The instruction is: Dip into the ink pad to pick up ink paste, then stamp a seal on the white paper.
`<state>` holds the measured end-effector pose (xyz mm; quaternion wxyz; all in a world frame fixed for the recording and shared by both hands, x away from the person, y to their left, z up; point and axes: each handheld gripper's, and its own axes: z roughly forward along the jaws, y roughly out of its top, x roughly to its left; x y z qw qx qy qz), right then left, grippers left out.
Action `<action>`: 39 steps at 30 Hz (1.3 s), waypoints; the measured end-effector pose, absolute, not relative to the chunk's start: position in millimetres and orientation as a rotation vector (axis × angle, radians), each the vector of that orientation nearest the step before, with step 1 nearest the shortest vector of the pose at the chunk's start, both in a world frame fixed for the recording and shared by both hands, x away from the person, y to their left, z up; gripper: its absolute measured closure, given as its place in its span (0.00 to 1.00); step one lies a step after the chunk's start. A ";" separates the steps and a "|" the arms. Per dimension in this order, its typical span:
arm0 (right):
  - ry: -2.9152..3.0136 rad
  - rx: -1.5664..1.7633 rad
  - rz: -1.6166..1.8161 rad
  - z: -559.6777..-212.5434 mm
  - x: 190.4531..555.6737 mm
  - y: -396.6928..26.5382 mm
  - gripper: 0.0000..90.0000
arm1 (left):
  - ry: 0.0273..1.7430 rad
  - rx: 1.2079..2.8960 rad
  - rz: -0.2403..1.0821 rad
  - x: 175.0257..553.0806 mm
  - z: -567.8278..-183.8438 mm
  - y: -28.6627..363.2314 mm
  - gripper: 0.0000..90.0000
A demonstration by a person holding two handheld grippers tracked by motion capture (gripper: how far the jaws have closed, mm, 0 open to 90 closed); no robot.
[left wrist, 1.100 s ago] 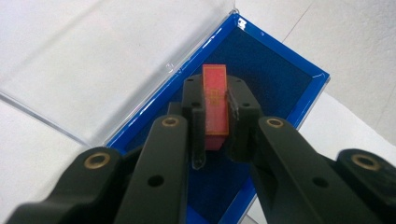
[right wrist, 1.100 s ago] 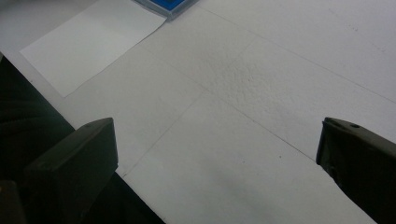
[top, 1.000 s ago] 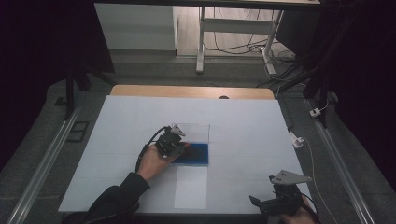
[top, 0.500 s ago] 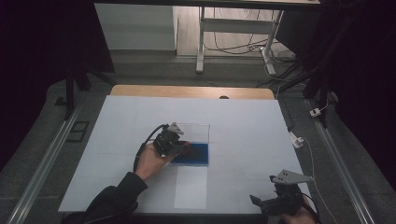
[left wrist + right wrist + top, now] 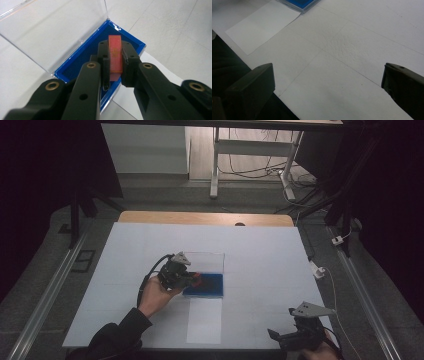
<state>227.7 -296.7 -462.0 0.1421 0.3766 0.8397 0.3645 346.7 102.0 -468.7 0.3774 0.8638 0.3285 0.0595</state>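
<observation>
Red card (image 5: pixel 115 55), a thin flat slip, is held upright by its faces in the left gripper (image 5: pixel 115 65) over the blue tray (image 5: pixel 135 45) of a small case near the middle of the white surface (image 5: pixel 260 250), seemingly so that it can be passed edge-first into or out of the shallow tray. Its clear lid (image 5: pixel 50 32) is laid fully open on the far side, which leaves the tray free for access from above. The right gripper (image 5: pixel 328 80) is kept with jaws wide and nothing between them at the near right edge, well apart from the case, probably to stay clear of the work.
</observation>
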 end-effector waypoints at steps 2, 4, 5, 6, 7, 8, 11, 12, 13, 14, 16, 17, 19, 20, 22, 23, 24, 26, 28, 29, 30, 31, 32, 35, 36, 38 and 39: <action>2.424 1.086 1.052 -462.0 227.5 -296.6 0.00 | 0.838 2.203 0.152 344.4 -467.0 103.4 0.89; 2.424 1.086 1.052 -462.0 227.6 -296.6 0.00 | 0.834 2.198 0.155 342.1 -465.3 104.5 0.89; 2.423 1.085 1.052 -461.9 227.5 -296.7 0.00 | 0.831 2.199 0.159 341.0 -464.4 105.1 0.89; 2.423 1.085 1.053 -461.9 227.5 -296.7 0.00 | 0.832 2.196 0.159 339.8 -463.7 105.5 0.89; 2.423 1.085 1.053 -461.9 227.4 -296.7 0.00 | 0.831 2.191 0.156 338.7 -463.0 106.0 0.89; 2.423 1.084 1.053 -461.9 227.4 -296.8 0.00 | 0.830 2.186 0.154 337.4 -462.3 106.4 0.89; 2.423 1.083 1.053 -461.8 227.2 -296.7 0.00 | 0.813 2.184 0.146 333.4 -459.7 106.7 0.89; 2.422 1.084 1.053 -461.8 227.2 -296.7 0.00 | 0.806 2.185 0.150 331.7 -458.7 106.2 0.89; 2.422 1.084 1.054 -461.8 227.2 -296.8 0.00 | 0.799 2.188 0.152 330.0 -457.8 105.8 0.89; 2.421 1.084 1.055 -461.8 227.3 -296.9 0.00 | 0.793 2.191 0.153 328.2 -456.9 105.2 0.89; 2.420 1.084 1.056 -461.8 227.3 -297.1 0.00 | 0.786 2.198 0.159 323.7 -455.4 104.5 0.89; 2.420 1.084 1.056 -461.7 227.2 -297.1 0.00 | 0.783 2.199 0.160 321.5 -454.9 104.4 0.89; 2.420 1.084 1.057 -461.7 227.2 -297.1 0.00 | 0.782 2.196 0.158 317.2 -454.3 104.9 0.89; 2.420 1.083 1.057 -461.7 227.3 -297.2 0.00 | 0.776 2.195 0.155 315.4 -454.1 105.4 0.89; 2.420 1.084 1.057 -461.7 227.3 -297.1 0.00 | 0.774 2.196 0.151 311.9 -453.4 105.8 0.89; 2.420 1.084 1.057 -461.8 227.3 -297.1 0.00 | 0.774 2.195 0.151 309.8 -453.2 105.8 0.89; 2.421 1.083 1.057 -461.7 227.3 -297.0 0.00 | 0.771 2.194 0.149 307.9 -453.1 105.8 0.89; 2.421 1.081 1.059 -461.8 227.2 -297.1 0.00 | 0.765 2.197 0.146 304.1 -452.6 105.7 0.89; 2.421 1.081 1.057 -461.7 227.2 -297.1 0.00 | 0.759 2.197 0.141 299.8 -452.0 105.4 0.89; 2.421 1.081 1.058 -461.7 227.1 -297.1 0.00 | 0.754 2.199 0.139 297.9 -451.6 105.3 0.89; 2.422 1.080 1.058 -461.7 227.1 -297.1 0.00 | 0.752 2.197 0.138 296.0 -451.4 105.1 0.89; 2.422 1.080 1.058 -461.7 227.0 -297.1 0.00 | 0.748 2.197 0.133 294.3 -451.2 104.9 0.89; 2.422 1.079 1.058 -461.7 227.0 -297.1 0.00 | 0.744 2.198 0.129 293.0 -451.1 104.7 0.89; 2.423 1.079 1.057 -461.8 226.9 -297.2 0.00 | 0.738 2.204 0.129 289.8 -451.1 103.0 0.89; 2.422 1.077 1.057 -461.7 226.8 -297.5 0.00 | 0.738 2.204 0.130 289.0 -451.1 102.6 0.89; 2.420 1.079 1.061 -461.6 226.8 -297.4 0.00 | 0.736 2.200 0.120 288.1 -451.6 102.5 0.89; 2.421 1.078 1.060 -461.6 226.9 -297.3 0.00 | 0.737 2.197 0.113 288.1 -452.1 102.6 0.89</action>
